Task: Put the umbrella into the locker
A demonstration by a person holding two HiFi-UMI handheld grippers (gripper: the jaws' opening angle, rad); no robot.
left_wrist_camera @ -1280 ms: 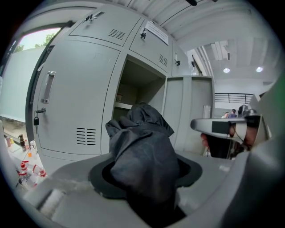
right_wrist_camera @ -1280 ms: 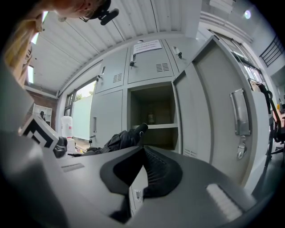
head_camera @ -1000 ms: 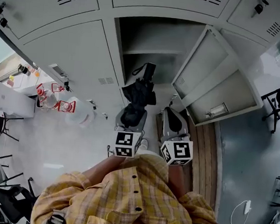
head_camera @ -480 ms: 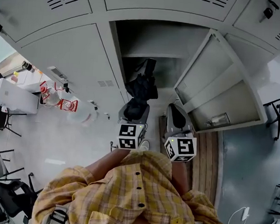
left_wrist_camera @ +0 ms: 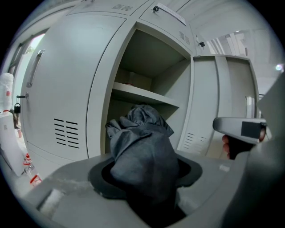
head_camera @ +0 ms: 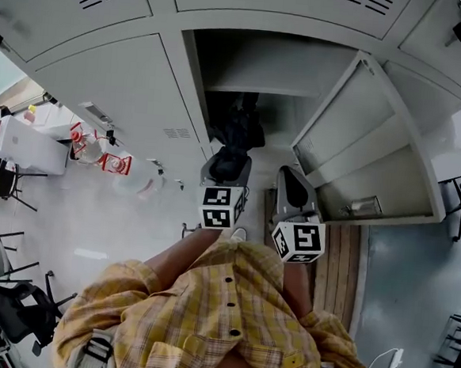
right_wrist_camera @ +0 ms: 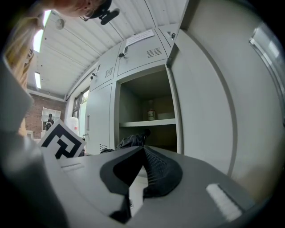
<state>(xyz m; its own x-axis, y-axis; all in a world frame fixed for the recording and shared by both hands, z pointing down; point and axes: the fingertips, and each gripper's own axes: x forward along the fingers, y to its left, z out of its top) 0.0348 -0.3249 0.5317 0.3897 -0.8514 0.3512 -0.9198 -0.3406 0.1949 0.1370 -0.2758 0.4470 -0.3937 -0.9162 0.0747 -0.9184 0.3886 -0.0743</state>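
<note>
A folded dark grey umbrella (head_camera: pixel 236 128) sticks out of my left gripper (head_camera: pixel 229 157), which is shut on it. Its far end reaches into the open locker (head_camera: pixel 260 62), below the shelf (head_camera: pixel 258 86). In the left gripper view the umbrella (left_wrist_camera: pixel 142 147) fills the space between the jaws of the left gripper (left_wrist_camera: pixel 144 178) and points at the lower compartment. My right gripper (head_camera: pixel 292 190) hangs just to the right, near the open door (head_camera: pixel 361 142). In its own view the right gripper (right_wrist_camera: pixel 143 151) is shut on nothing, and the umbrella (right_wrist_camera: pixel 131 140) shows beyond.
Closed locker doors (head_camera: pixel 119 91) stand left of the opening. A small bottle (right_wrist_camera: pixel 151 115) sits on the locker's upper shelf. Red-labelled bottles (head_camera: pixel 117 166) stand on the floor at left. A wooden strip (head_camera: pixel 340 259) runs along the floor under the open door.
Both grippers have moved toward the locker. The umbrella's far end has gone from in front of the opening to inside it, under the shelf.
</note>
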